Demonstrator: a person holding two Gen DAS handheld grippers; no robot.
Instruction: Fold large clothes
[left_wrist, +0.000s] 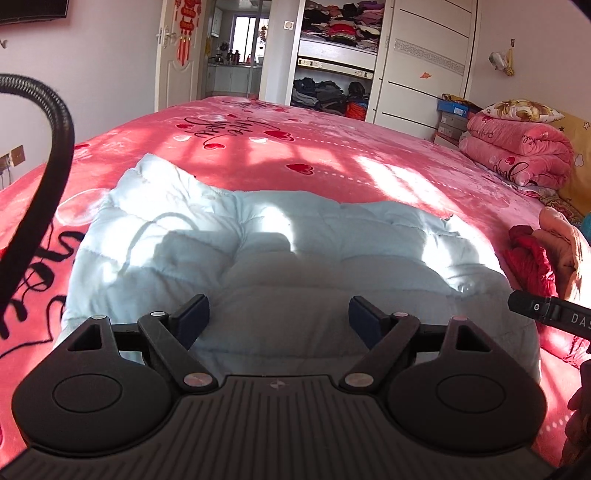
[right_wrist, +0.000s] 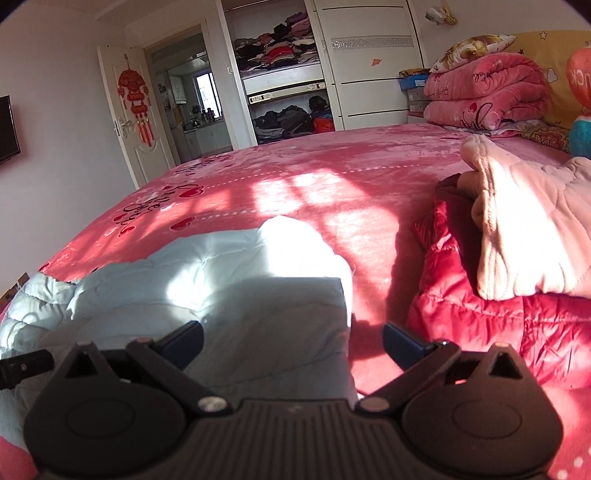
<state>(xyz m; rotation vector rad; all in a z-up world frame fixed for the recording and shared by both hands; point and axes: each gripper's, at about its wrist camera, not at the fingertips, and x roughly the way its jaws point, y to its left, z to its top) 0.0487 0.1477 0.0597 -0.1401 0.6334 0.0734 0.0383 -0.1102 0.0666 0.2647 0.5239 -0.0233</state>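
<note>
A pale blue quilted padded jacket (left_wrist: 258, 243) lies partly folded on the pink bed; it also shows in the right wrist view (right_wrist: 229, 295). My left gripper (left_wrist: 279, 317) is open and empty, hovering just above the jacket's near part. My right gripper (right_wrist: 293, 341) is open and empty over the jacket's right edge. One finger of the right gripper (left_wrist: 546, 312) shows at the right edge of the left wrist view. A finger of the left gripper (right_wrist: 22, 367) shows at the left edge of the right wrist view.
A red padded jacket (right_wrist: 498, 306) with a pale pink garment (right_wrist: 528, 229) on it lies to the right. A folded pink blanket and pillow (left_wrist: 517, 147) sit by the headboard. An open wardrobe (left_wrist: 336, 55) stands beyond the bed (left_wrist: 332, 147). A black cable (left_wrist: 48, 166) hangs at left.
</note>
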